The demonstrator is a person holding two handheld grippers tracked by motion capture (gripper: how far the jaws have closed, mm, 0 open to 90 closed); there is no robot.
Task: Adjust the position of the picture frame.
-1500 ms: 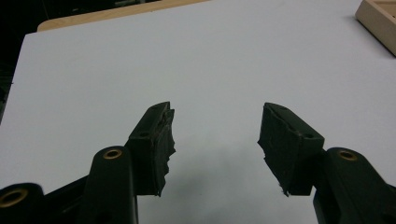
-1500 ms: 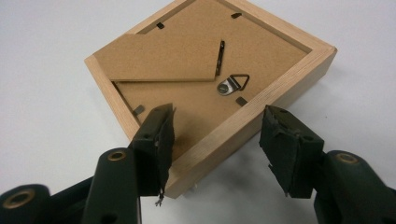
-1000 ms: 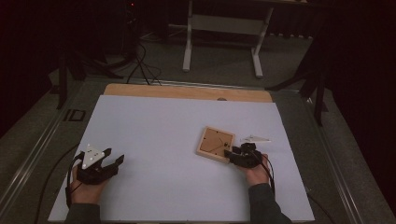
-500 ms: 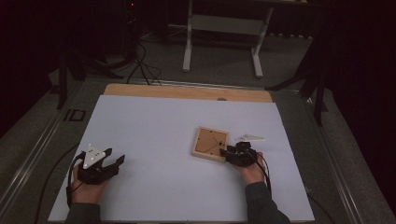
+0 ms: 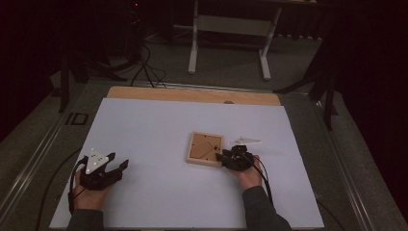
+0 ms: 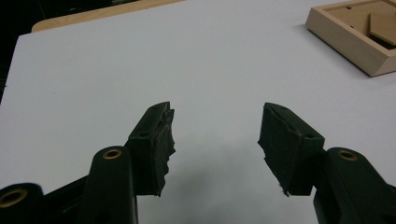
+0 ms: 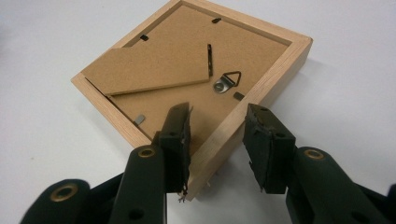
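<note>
Pale wooden square picture frame (image 5: 205,149) lies face down on the white table sheet (image 5: 159,130), right of centre, its brown fibreboard back with folded stand and metal hanging ring (image 7: 227,82) facing up. Right gripper (image 5: 227,158) sits at the frame's near right corner; in the right gripper view that corner lies between the two black jaws, one over the backing, one outside the rim. The jaws have just been closing, with a gap on the outer side, so no pinch is confirmed. Left gripper (image 6: 215,140) rests on the sheet near the left front edge, well apart from the frame, jaws spread and empty.
</note>
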